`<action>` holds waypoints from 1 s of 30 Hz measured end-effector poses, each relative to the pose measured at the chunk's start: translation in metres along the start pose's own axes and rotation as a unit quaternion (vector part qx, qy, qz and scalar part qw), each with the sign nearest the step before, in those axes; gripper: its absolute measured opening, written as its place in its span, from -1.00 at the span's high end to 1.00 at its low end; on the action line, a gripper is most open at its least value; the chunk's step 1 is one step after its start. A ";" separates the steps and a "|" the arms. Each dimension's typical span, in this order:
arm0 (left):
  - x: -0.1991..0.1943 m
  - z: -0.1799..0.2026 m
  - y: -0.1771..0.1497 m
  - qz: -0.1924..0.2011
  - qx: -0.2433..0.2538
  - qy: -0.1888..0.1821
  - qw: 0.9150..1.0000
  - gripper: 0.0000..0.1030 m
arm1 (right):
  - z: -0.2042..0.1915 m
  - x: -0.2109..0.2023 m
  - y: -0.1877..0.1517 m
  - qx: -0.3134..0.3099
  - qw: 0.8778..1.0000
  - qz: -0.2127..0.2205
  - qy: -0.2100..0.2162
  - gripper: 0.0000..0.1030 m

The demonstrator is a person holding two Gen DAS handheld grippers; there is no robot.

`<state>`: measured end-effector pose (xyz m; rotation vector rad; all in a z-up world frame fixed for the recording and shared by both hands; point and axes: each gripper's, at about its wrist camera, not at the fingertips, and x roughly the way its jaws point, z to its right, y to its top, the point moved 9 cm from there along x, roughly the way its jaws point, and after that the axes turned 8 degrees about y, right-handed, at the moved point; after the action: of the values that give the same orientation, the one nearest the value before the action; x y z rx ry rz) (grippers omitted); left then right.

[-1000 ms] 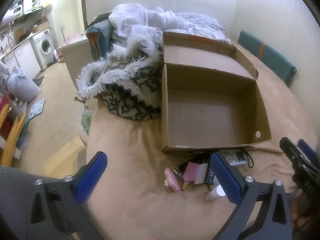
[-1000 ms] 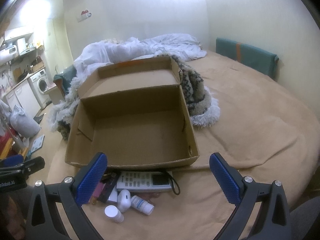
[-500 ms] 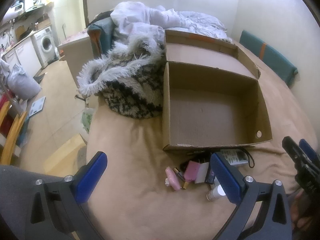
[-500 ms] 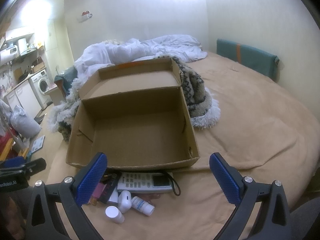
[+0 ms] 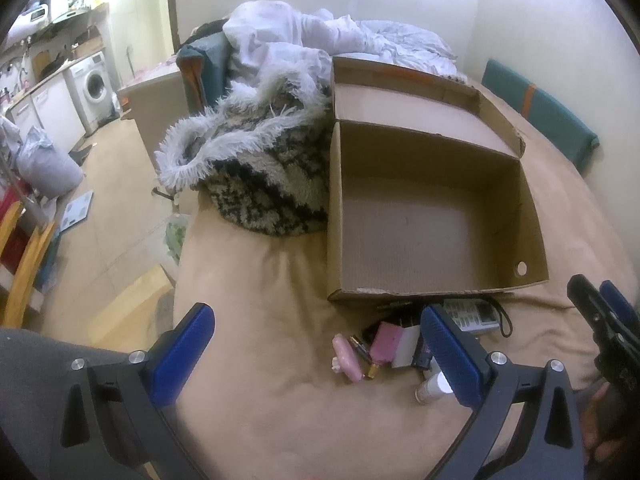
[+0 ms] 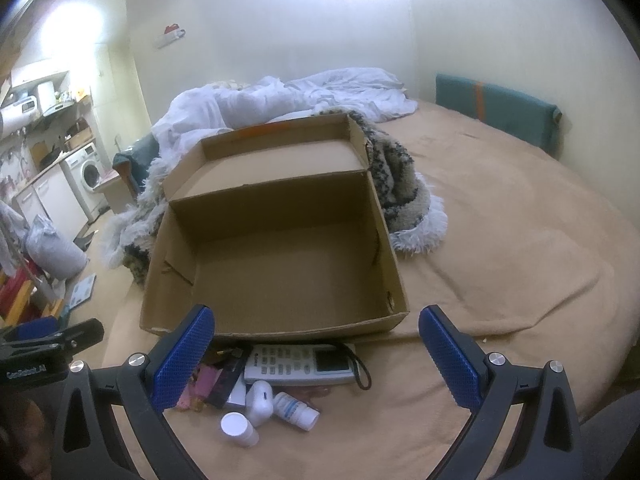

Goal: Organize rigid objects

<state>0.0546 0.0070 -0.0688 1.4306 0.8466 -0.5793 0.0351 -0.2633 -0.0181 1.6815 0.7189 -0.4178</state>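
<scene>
- Both claws spread wide, nothing held: left gripper (image 5: 316,354), right gripper (image 6: 316,354), low over the bed (image 6: 520,208).
- Cardboard box (image 6: 276,256) open and empty.
- Small clutter lies just in front of its near wall: remote control (image 6: 300,369), white-capped bottle (image 6: 239,429), pink case (image 5: 347,362).
- Likely first pick: the remote. Best closed across its narrow width, lifted clear of the wall, set flat inside.

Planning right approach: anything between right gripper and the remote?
Nothing on top of it. Right wrist view: right gripper hangs open over the white remote, earbud case just nearer.
</scene>
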 end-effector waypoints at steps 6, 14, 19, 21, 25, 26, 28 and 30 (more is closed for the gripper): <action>0.000 0.001 0.001 0.002 0.003 0.000 1.000 -1.00 | -0.001 0.000 0.000 0.001 1.000 0.000 0.000 -1.00; 0.000 0.002 0.001 0.002 0.002 0.000 1.000 -1.00 | 0.000 0.000 -0.001 0.001 1.000 -0.001 0.000 -1.00; 0.000 0.001 0.001 0.002 0.004 0.001 1.000 -1.00 | 0.000 0.000 -0.001 0.000 1.000 -0.001 -0.002 -1.00; 0.000 0.001 0.001 0.002 0.003 0.003 1.000 -1.00 | 0.000 0.000 -0.001 -0.001 1.000 -0.001 -0.003 -1.00; 0.001 -0.001 0.001 0.002 0.002 0.010 1.000 -1.00 | 0.000 0.000 -0.001 -0.002 1.000 -0.001 -0.004 -1.00; 0.002 -0.001 0.001 0.002 0.002 0.011 1.000 -1.00 | 0.001 0.001 -0.001 -0.002 1.000 -0.002 -0.005 -1.00; 0.003 -0.002 0.001 0.004 0.003 0.015 1.000 -1.00 | 0.002 0.001 -0.002 -0.002 1.000 -0.002 -0.007 -1.00; 0.003 -0.003 0.001 0.008 0.005 0.017 1.000 -1.00 | 0.003 0.001 -0.002 -0.001 1.000 -0.001 -0.008 -1.00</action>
<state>0.0565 0.0107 -0.0702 1.4576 0.8605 -0.5492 0.0345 -0.2656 -0.0210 1.6737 0.7085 -0.4314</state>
